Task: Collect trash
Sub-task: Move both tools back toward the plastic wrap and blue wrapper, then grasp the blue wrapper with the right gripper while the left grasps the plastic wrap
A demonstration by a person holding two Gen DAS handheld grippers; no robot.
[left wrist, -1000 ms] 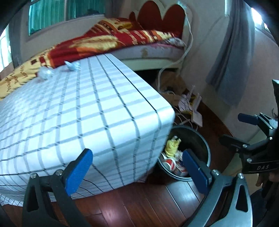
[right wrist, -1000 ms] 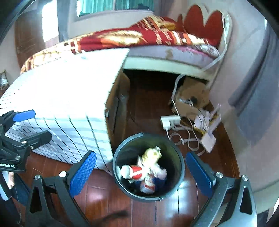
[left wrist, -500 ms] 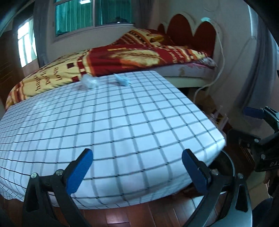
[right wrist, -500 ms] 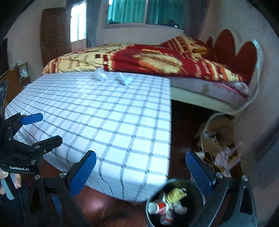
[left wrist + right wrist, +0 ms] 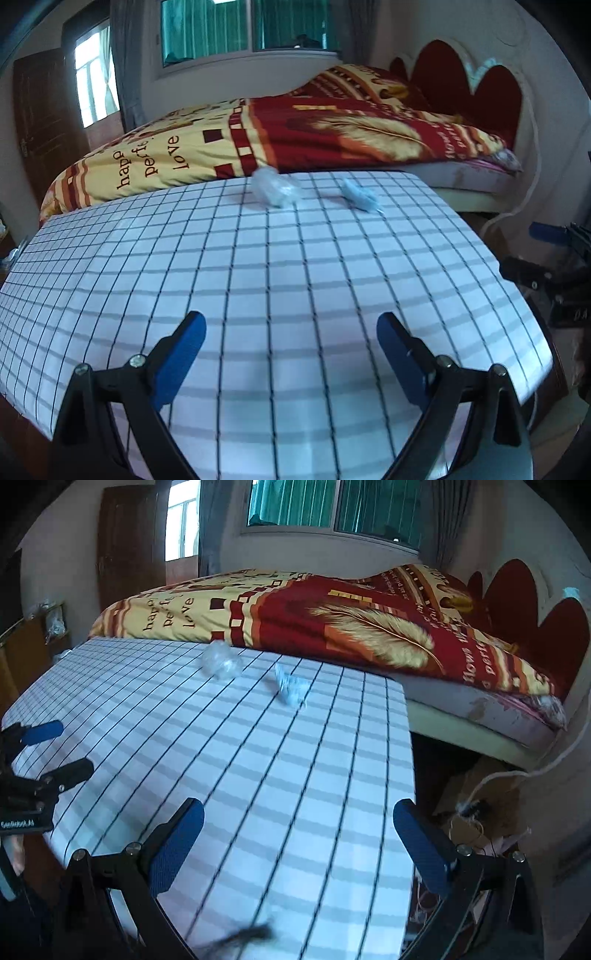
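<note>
You hold your left gripper (image 5: 290, 347) low over the near edge of the checked tablecloth (image 5: 280, 280), its blue-padded fingers (image 5: 181, 354) spread wide with nothing between them. It points level across the table toward the far edge. Ahead of it, well apart from the fingertips and close to that far edge, lie two pieces of trash: a crumpled clear plastic wad (image 5: 273, 190) slightly left of the gripper's centre line, and a pale blue crumpled scrap (image 5: 360, 197) to the right of it. The two pieces sit near each other but do not touch.

Your right gripper (image 5: 297, 830) is also wide apart and empty, held over the near right part of the same cloth (image 5: 258, 775), with its right finger (image 5: 421, 842) hanging past the table's right edge above the floor. From this gripper the clear wad (image 5: 219, 661) is far ahead and to the left, the blue scrap (image 5: 291, 686) far ahead and close to centre. The left gripper shows at the left margin of this view (image 5: 40, 749), beside and level with the right one.

Beyond the table stands a bed with a red and yellow blanket (image 5: 295, 136) and a red heart-shaped headboard (image 5: 476, 85). Cables and clutter (image 5: 480, 812) lie on the floor right of the right gripper.
</note>
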